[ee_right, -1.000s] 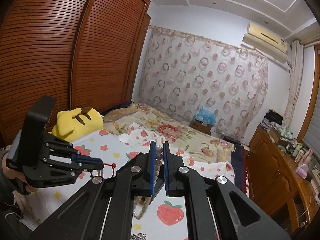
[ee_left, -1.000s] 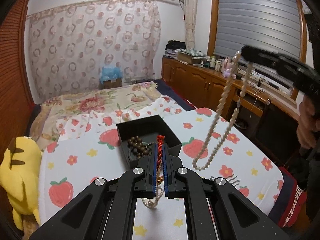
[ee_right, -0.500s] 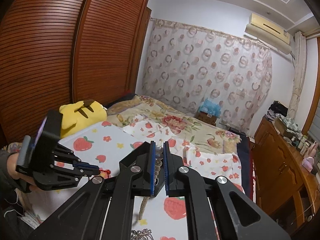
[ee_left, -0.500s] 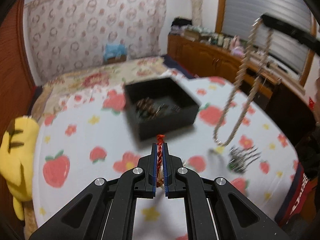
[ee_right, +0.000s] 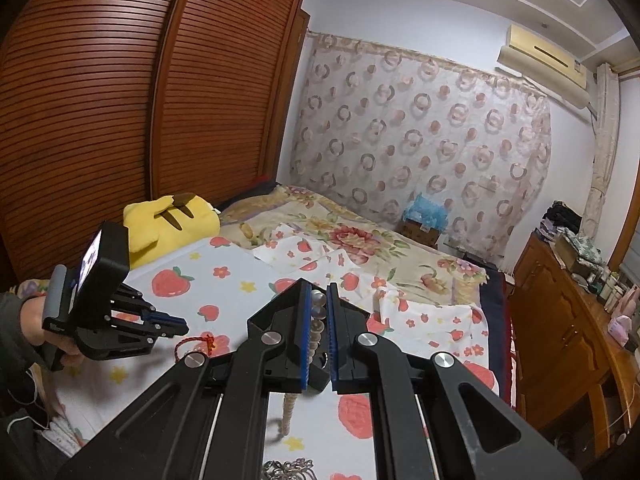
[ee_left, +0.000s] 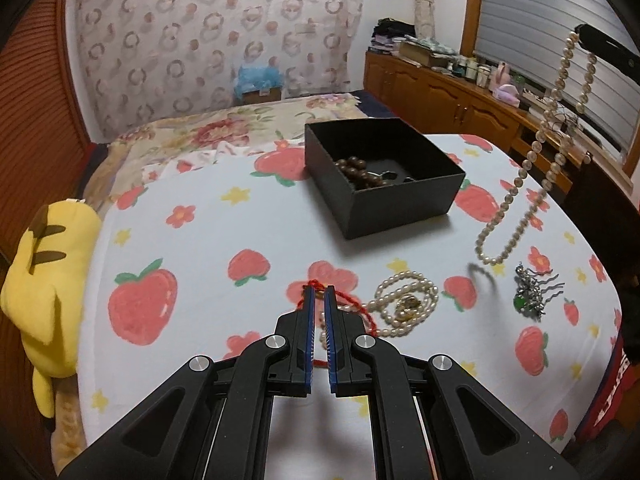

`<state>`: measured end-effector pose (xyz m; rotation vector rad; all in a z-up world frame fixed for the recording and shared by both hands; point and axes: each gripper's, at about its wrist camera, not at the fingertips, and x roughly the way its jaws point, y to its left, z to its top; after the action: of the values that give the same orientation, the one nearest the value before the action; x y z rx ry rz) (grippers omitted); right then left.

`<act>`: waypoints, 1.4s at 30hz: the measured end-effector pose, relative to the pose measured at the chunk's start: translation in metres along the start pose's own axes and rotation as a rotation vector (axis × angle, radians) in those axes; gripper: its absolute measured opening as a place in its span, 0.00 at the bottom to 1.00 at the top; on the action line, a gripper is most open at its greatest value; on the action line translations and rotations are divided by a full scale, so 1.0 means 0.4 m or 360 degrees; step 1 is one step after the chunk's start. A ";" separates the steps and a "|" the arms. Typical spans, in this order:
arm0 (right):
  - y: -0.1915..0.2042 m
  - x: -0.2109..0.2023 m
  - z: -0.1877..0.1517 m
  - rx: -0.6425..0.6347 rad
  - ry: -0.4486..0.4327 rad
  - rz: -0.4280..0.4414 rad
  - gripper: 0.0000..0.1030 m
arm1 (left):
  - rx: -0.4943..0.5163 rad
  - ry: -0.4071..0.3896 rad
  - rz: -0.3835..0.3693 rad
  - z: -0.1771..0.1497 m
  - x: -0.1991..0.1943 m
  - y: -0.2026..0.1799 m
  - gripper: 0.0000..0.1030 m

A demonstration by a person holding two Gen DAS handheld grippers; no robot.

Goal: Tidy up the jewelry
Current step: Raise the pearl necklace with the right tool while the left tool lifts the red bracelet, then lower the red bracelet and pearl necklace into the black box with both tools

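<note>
My left gripper (ee_left: 319,289) is low over the tablecloth (ee_left: 192,248), jaws pressed nearly together; a red cord (ee_left: 352,300) runs between the tips and trails off to the right of them, lying on the cloth, so I read it as pinching the cord. From the right wrist camera the same gripper (ee_right: 182,326) sits at left, held by a hand (ee_right: 34,320), with the red cord (ee_right: 196,340) looped on the cloth just past its tips.

My right gripper (ee_right: 319,292) is closed on a pearl necklace (ee_right: 316,320); beads show between the blue pads and the strand drops below the jaws. In the left wrist camera that necklace (ee_left: 528,184) hangs as a long loop from the right gripper (ee_left: 580,36) at upper right, its bottom just above the cloth, to the right of the black box (ee_left: 384,172).

The box is open, sitting on the cloth well beyond my left gripper; dark brown beads (ee_left: 354,168) lie inside it, other bits in there I can't make out.

Nearer than the box, just right of the left gripper, a coiled pearl strand (ee_left: 404,300) lies with a gold piece (ee_left: 410,304) in its middle. Further right of that, a silver hair comb with a green stone (ee_left: 532,292).

A yellow plush toy (ee_left: 48,280) is at the cloth's left edge.
</note>
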<state>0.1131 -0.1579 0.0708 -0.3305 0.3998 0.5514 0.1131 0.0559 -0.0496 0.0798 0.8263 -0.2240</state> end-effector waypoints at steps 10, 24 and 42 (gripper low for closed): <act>-0.001 0.013 -0.008 0.0001 0.0023 0.0016 0.08 | -0.0041 0.0118 -0.0006 -0.037 0.050 0.031 0.16; -0.010 0.012 0.017 -0.0018 -0.0009 0.0012 0.08 | -0.0065 0.0022 -0.0032 0.003 0.026 0.024 0.02; -0.113 0.082 0.160 -0.0031 -0.0159 -0.0015 0.08 | 0.0038 -0.0260 -0.0134 0.234 -0.047 -0.075 0.02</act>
<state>0.1815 -0.1539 0.1205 -0.3224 0.2966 0.5603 0.1611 0.0150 0.0280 0.0485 0.6648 -0.3157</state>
